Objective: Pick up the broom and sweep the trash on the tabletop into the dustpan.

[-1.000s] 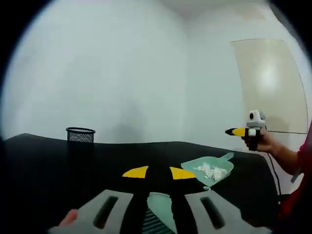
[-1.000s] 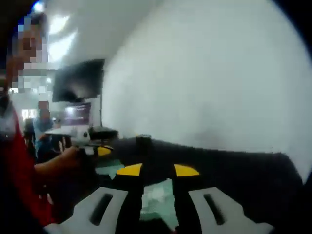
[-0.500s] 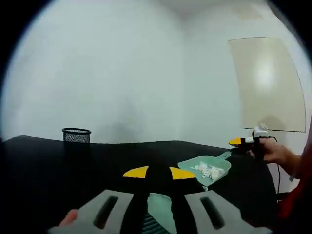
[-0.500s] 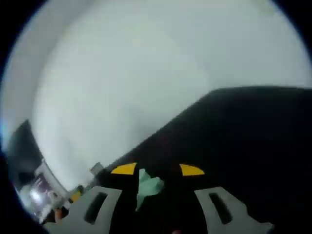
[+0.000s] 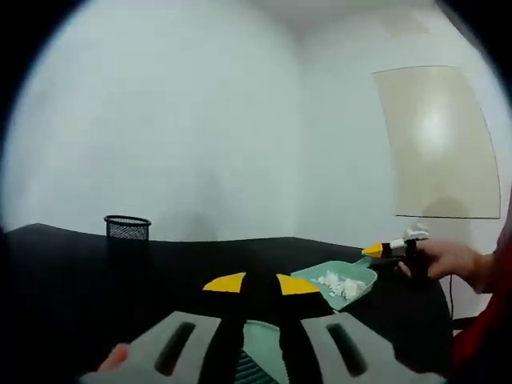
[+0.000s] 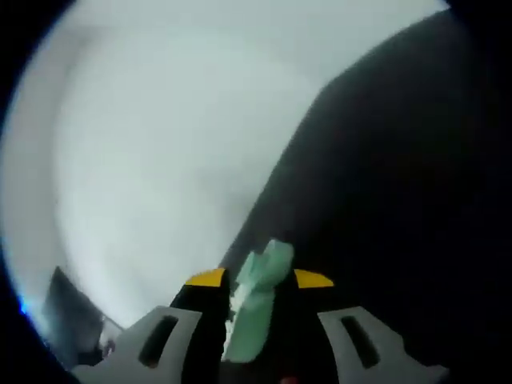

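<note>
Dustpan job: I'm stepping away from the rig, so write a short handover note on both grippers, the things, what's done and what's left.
Left gripper: holds the green broom between its jaws, low over the black tabletop.
Right gripper: jaws around the dustpan handle; in the left gripper view it sits at the handle end of the green dustpan. A firm clamp can't be confirmed.
Things: white paper scraps lie inside the dustpan; a black mesh cup stands at the far left.
Done: the scraps appear swept in.
Left: check the tabletop for strays, set the tools down.
</note>
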The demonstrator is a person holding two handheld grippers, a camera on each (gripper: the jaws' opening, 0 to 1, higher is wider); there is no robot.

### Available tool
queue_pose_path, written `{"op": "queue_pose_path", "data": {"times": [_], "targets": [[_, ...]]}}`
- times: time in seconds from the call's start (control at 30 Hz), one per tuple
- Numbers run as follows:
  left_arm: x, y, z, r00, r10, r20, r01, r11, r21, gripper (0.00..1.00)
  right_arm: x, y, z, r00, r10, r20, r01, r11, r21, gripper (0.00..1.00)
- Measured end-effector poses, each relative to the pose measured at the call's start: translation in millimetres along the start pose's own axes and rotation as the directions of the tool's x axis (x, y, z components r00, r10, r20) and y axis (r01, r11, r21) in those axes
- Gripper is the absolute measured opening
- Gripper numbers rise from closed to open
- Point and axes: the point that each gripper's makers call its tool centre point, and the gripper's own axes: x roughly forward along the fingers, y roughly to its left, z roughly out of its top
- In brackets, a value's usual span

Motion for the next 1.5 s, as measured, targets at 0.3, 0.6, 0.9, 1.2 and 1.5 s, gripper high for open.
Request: {"op": "queue_pose_path", "data": {"times": [0.3,0.6,0.9,1.2,1.5], "targets": [[2,-1.3,-1.7,1.000,-0.001,-0.009,0.001,1.000,0.006,0.11,21,10,-22.8,0.995,0.070,-0.074,-0.055,0.982,0.182,0.13],[4,2.4,9.3,1.000,0.026,-0.006,-0.025,0.999,0.020,0.11,28,22,-21.9,0.989,0.128,-0.070,-0.114,0.977,0.180,0.12],[-23,-4.0,12.1,0.993,-0.035,-0.115,0.046,0.994,0.095,0.10,44,37,-28.3,0.977,0.177,-0.116,-0.153,0.969,0.192,0.12],[-50,35.6,4.7,0.999,0.036,0.012,-0.036,0.999,0.009,0.07,52,45,-32.0,0.972,0.196,-0.131,-0.165,0.962,0.218,0.12],[-53,31.9,3.6,0.999,0.021,0.031,-0.022,1.000,0.022,0.07,54,23,-7.1,0.986,0.142,-0.083,-0.117,0.960,0.253,0.12]]}}
